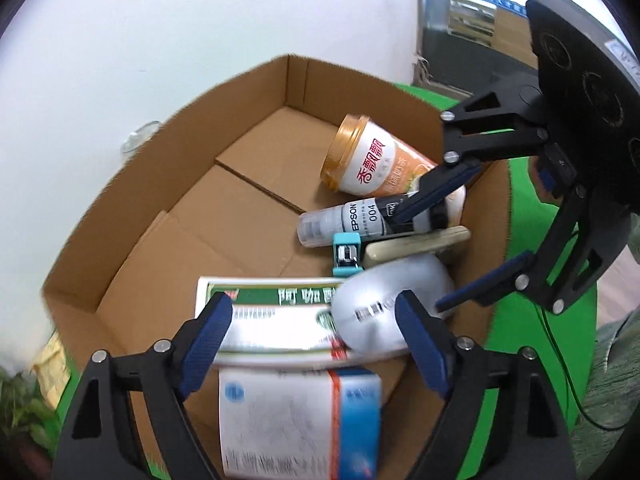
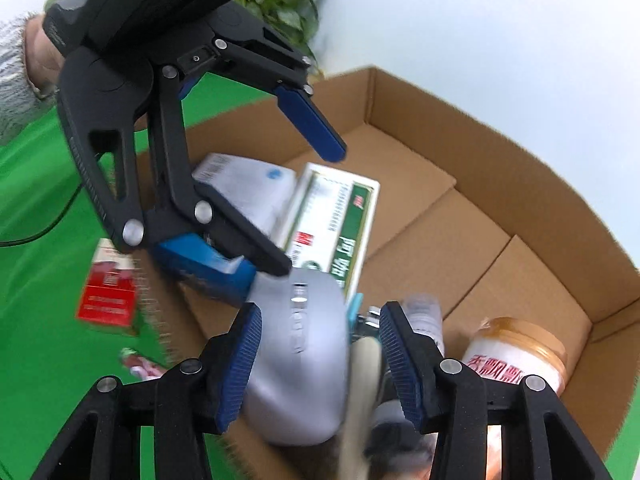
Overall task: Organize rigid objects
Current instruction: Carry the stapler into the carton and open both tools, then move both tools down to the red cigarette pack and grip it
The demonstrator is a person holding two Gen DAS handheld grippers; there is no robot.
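An open cardboard box holds a silver mouse, a green-and-white carton, a blue-and-white carton, an Epson ink bottle, an orange milk-tea cup, a teal stapler and a beige flat object. My left gripper is open and empty above the cartons and mouse. My right gripper reaches in from the right, open, over the mouse. In the right wrist view my right gripper is open above the mouse with nothing held.
The box stands on a green cloth by a white wall. A red packet lies on the cloth outside the box. A leafy plant is behind. The box's far half is bare cardboard floor.
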